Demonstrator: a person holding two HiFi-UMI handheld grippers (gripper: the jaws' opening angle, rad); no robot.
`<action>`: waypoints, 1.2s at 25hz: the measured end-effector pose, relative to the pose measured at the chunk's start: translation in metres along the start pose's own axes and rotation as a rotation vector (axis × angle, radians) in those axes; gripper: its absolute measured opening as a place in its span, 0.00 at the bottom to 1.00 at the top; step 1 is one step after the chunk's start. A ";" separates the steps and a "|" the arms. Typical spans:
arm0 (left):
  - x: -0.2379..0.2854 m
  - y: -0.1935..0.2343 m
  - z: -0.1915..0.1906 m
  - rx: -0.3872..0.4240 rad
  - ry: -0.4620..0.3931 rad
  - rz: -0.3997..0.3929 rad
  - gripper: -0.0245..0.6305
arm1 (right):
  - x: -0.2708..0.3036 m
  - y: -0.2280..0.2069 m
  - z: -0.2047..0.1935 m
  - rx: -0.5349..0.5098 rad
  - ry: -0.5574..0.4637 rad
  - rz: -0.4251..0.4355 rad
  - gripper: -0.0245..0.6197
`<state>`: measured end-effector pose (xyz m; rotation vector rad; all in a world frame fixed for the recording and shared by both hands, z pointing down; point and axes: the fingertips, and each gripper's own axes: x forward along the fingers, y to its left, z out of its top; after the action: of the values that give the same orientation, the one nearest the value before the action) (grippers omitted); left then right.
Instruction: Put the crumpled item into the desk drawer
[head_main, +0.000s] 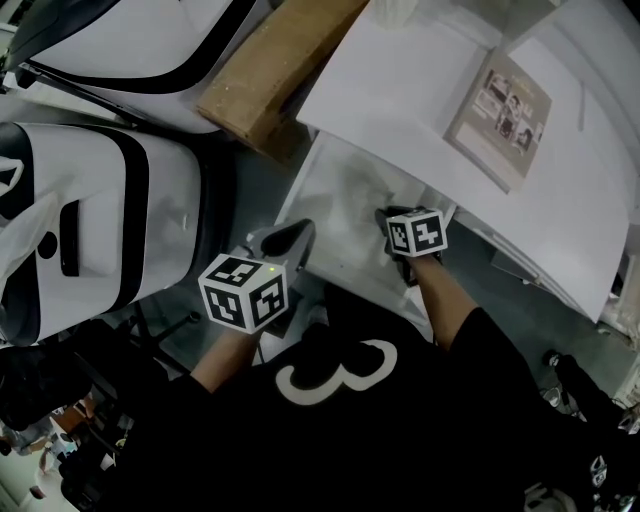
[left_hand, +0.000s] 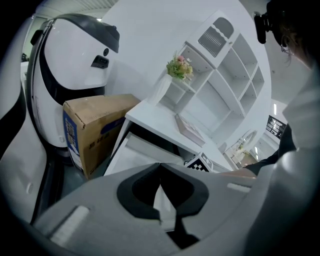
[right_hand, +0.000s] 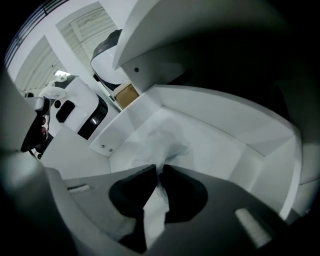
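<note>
Status: your right gripper (right_hand: 159, 169) is inside the open drawer (head_main: 340, 190), with the jaws pinched down to a narrow slit on the crumpled item (right_hand: 160, 140). It's a thin, white, wrinkled piece. One part runs down between the pads, and the bulk fans out just beyond the tips, over the drawer floor. I can't tell whether it touches the floor. The drawer's side and back walls frame it in the right gripper view, so the item is within the drawer's outline.

Your left gripper (left_hand: 160, 165) has its tips together and nothing clamped between them. The white showing through the gap behind the tips looks like the drawer beyond. In the head view it sits just outside the drawer's front left corner, well apart from the item.

The drawer is pulled out from under the white desk (head_main: 420, 100). A booklet (head_main: 500, 110) lies flat on the desk top. A cardboard box (head_main: 270, 70) stands beside the desk's left end, and a white-and-black machine shell (head_main: 100, 230) stands left of that. The left gripper view also shows a white shelf unit (left_hand: 225, 85) on the desk, with a small bunch of flowers (left_hand: 179, 67) at its near end.
</note>
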<state>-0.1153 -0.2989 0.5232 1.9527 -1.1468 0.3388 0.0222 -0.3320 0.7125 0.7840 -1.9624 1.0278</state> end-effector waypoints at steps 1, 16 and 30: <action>0.001 0.000 0.000 0.000 0.002 0.000 0.05 | 0.003 -0.002 -0.001 0.004 0.006 -0.002 0.11; 0.005 0.012 -0.002 0.014 0.019 0.010 0.05 | 0.021 -0.017 -0.012 0.035 0.051 -0.026 0.13; -0.012 0.008 -0.001 0.038 -0.012 0.023 0.05 | -0.004 -0.011 0.003 0.061 -0.074 -0.058 0.44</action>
<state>-0.1285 -0.2929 0.5205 1.9785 -1.1792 0.3635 0.0321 -0.3397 0.7122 0.9192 -1.9662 1.0417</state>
